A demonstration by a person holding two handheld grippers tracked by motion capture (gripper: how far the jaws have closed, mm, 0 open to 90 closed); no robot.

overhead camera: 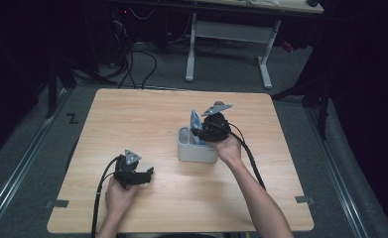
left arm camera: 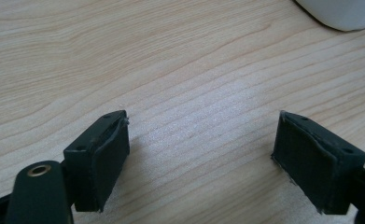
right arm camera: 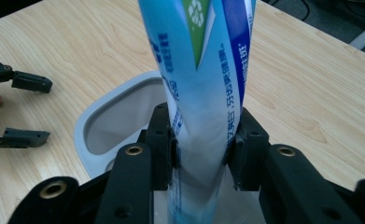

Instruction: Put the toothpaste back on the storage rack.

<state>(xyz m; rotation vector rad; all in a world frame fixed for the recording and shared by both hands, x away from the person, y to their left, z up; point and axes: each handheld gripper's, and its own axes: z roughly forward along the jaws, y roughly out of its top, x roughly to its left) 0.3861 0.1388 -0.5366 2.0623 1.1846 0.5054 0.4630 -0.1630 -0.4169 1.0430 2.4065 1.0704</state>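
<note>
Table (overhead camera: 147, 114): light wood-grain top, seen from above, with grey floor around it and a white desk frame (overhead camera: 228, 37) far behind.

Left gripper (overhead camera: 144, 174): near-left part of the table, held in the person's left hand (overhead camera: 118, 194); jaws wide apart with nothing between them — bare wood showing in the gap in the left gripper view. Pads (left arm camera: 101, 163) black, hanging just over the tabletop.

Right gripper (overhead camera: 200, 130): near the table's middle, slightly right, held in the right hand (overhead camera: 228, 148), above the tub. Jaws clamped on the tube from 2 sides, squeezing it in at the waist.

Tube (right arm camera: 203, 88): soft white-and-blue packet with a green patch and blue print, standing nearly upright; lower end hidden behind the jaws, so contact with the tub floor cannot be told.

Tub (overhead camera: 189, 151): pale grey-white, rounded rectangular container, open at the top, sitting on the table right of the left gripper and well apart from it; its corner shows at the far right in the left gripper view (left arm camera: 343, 11).

Cables (overhead camera: 99, 188): black — 1 trailing from each gripper toward the near edge.
</note>
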